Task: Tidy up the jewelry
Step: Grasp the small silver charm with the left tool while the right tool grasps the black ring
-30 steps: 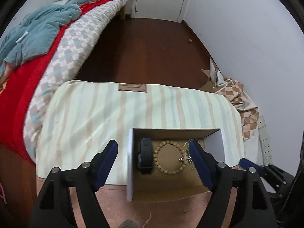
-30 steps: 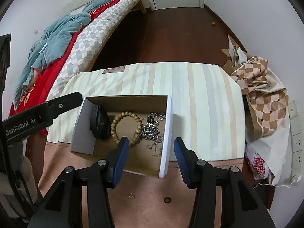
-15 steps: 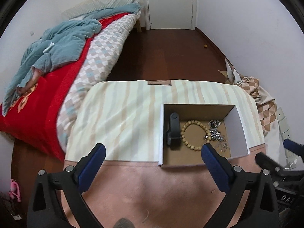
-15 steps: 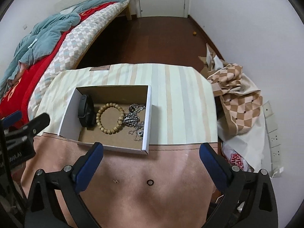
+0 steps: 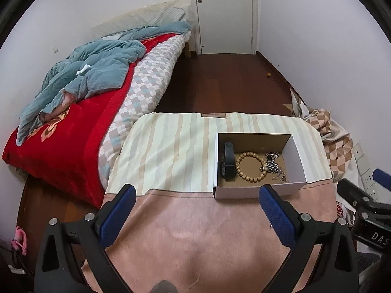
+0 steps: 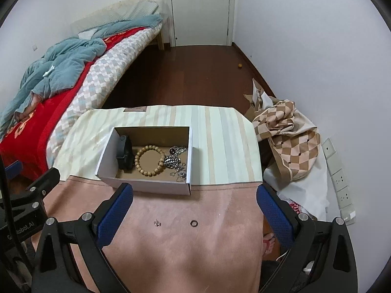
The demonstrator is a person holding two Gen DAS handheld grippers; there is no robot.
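Note:
A white cardboard box (image 5: 298, 156) (image 6: 146, 184) sits on the cloth-covered table. It holds a black wristband (image 5: 228, 162) (image 6: 124, 153), a wooden bead bracelet (image 5: 250, 166) (image 6: 149, 160) and a heap of silver chains (image 5: 272, 164) (image 6: 176, 161). A small dark ring (image 6: 193, 223) and a tiny pair of studs (image 6: 157, 224) lie on the pink cloth in front of the box. My left gripper (image 5: 195, 207) is open and empty, held back from the box. My right gripper (image 6: 194, 210) is open and empty above the ring.
The table (image 6: 220, 131) wears a striped cloth at the far half and pink cloth near me. A bed (image 5: 80, 112) with red and blue bedding stands left. A checked cloth pile (image 6: 288, 134) lies right by the wall. Dark wood floor leads to a door (image 6: 200, 9).
Both grippers have drawn back and up from the box. The right gripper's jaws opened wide. The box now shows whole, with more of the room in view.

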